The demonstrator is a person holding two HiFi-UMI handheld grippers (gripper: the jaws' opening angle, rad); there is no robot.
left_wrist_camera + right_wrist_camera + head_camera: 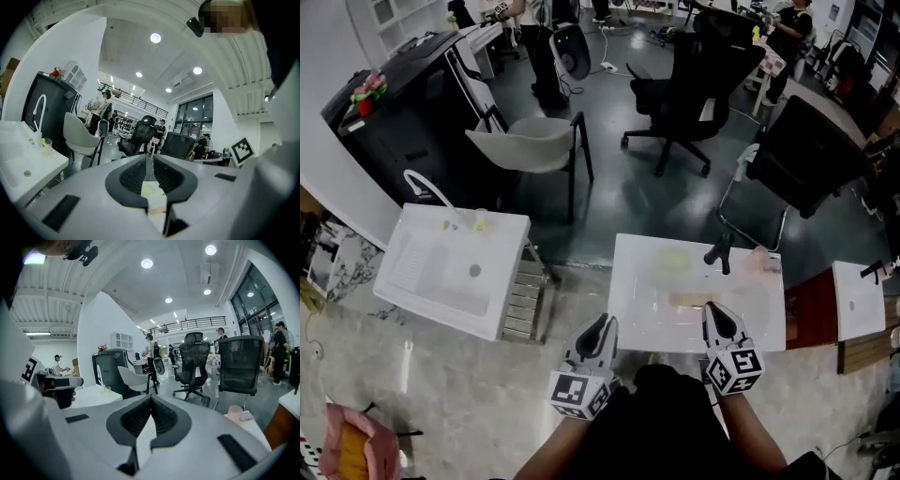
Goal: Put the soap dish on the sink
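Left gripper (605,323) and right gripper (712,309) hover empty, jaws pressed nearly together, the placing apparently done; the tan soap dish (688,300), seemingly, lies on the sink (637,281) just ahead of the right one.

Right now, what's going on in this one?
A person stands at a white sink, with the left gripper and right gripper both shut and empty near its front edge. A pale yellow item and a tan item lie on the sink, untouched.
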